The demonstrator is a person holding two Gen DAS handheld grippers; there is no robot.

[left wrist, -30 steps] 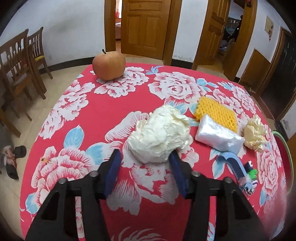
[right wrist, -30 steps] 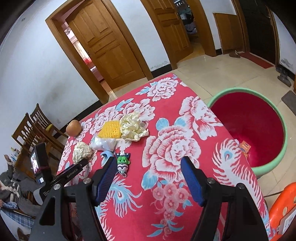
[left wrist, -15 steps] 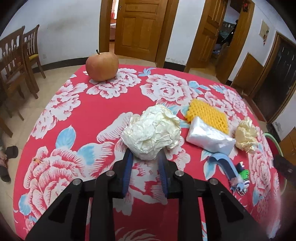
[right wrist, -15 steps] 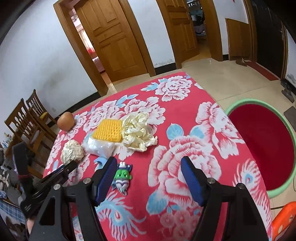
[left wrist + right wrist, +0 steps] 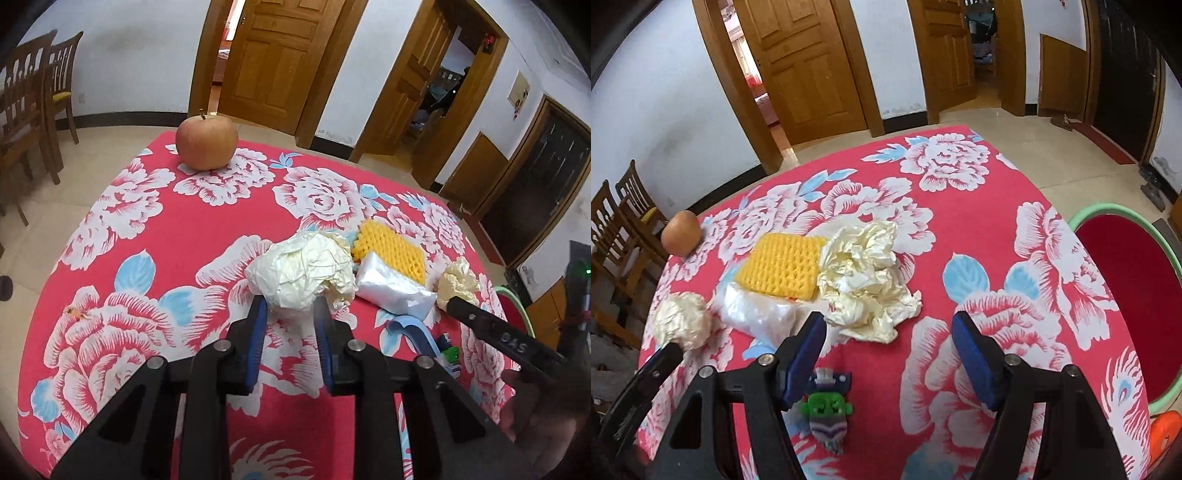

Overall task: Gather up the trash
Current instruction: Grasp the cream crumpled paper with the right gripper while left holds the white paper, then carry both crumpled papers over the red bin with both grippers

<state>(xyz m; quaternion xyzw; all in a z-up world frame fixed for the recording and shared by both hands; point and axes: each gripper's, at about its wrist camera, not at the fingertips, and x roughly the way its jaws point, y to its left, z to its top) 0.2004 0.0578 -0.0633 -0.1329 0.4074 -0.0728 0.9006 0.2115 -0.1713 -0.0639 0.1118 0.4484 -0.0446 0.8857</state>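
On the red flowered tablecloth [image 5: 207, 229], my left gripper [image 5: 290, 308] is shut on a crumpled cream paper ball [image 5: 303, 273], its blue pads squeezing the ball's near side. The same ball [image 5: 681, 319] shows at the left of the right wrist view. My right gripper [image 5: 888, 323] hangs low over the table with its jaws wide and closing. A loose wad of cream paper [image 5: 864, 280] lies just past its tips, untouched. Beside the wad are a yellow foam net [image 5: 783, 266] and a white plastic bag [image 5: 757, 314].
An apple [image 5: 207, 142] sits at the table's far edge. A small green toy [image 5: 827, 406] and a blue plastic piece [image 5: 413, 332] lie near the front. A red bin with a green rim [image 5: 1123, 218] stands on the floor right of the table. Wooden chairs [image 5: 29, 110] stand at the left.
My left jaws went from wide around the paper ball to pressed on it. My right gripper came down and closer to the loose paper wad.
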